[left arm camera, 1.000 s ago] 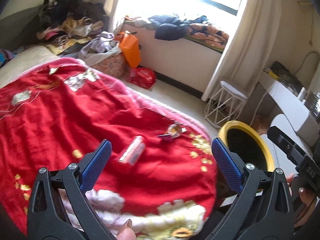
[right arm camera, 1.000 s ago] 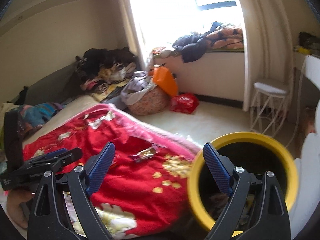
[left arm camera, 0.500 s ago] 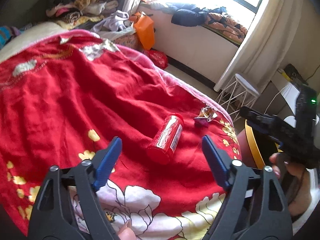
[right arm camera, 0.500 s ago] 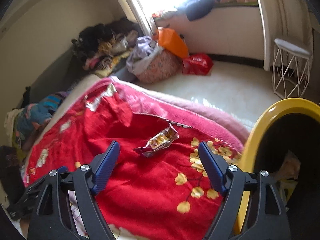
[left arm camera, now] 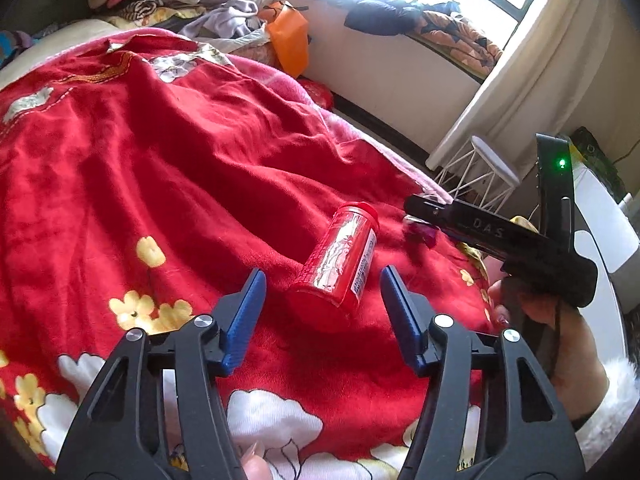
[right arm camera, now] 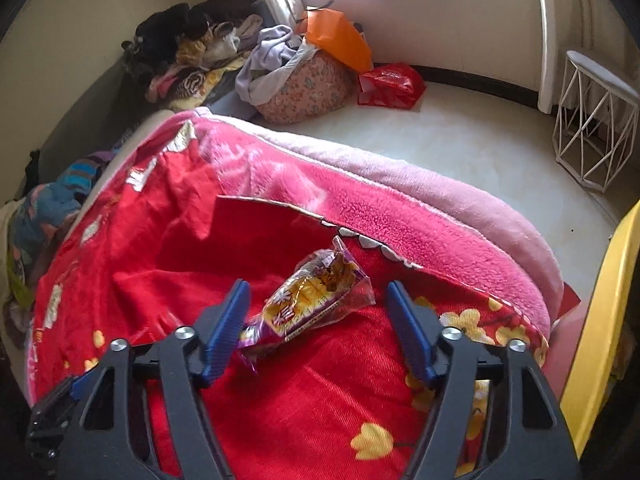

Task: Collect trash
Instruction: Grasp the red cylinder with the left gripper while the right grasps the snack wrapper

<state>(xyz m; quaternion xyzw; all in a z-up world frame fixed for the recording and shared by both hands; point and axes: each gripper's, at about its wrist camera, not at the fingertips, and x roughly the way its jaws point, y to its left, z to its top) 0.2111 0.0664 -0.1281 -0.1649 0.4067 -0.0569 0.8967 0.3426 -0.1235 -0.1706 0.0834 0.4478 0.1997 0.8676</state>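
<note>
A red blanket [left arm camera: 168,152] is spread over the bed, with a yellow-rimmed bin [right arm camera: 600,320] seen at its right edge and a white wire stool [right arm camera: 596,120], a red bag [right arm camera: 390,86] and an orange bag [right arm camera: 340,38] on the far floor. A red bottle [left arm camera: 338,262] is laid on its side on the blanket, framed by the spread-apart fingers of the left gripper [left arm camera: 322,312] without contact. Just right of it, a crumpled snack wrapper [right arm camera: 310,302] is flanked by the equally parted fingers of the right gripper [right arm camera: 316,322], its near end close to the left finger.

"D.A.S" on the black body of the right claw [left arm camera: 416,205]; bottle and wrapper print illegible.
</note>
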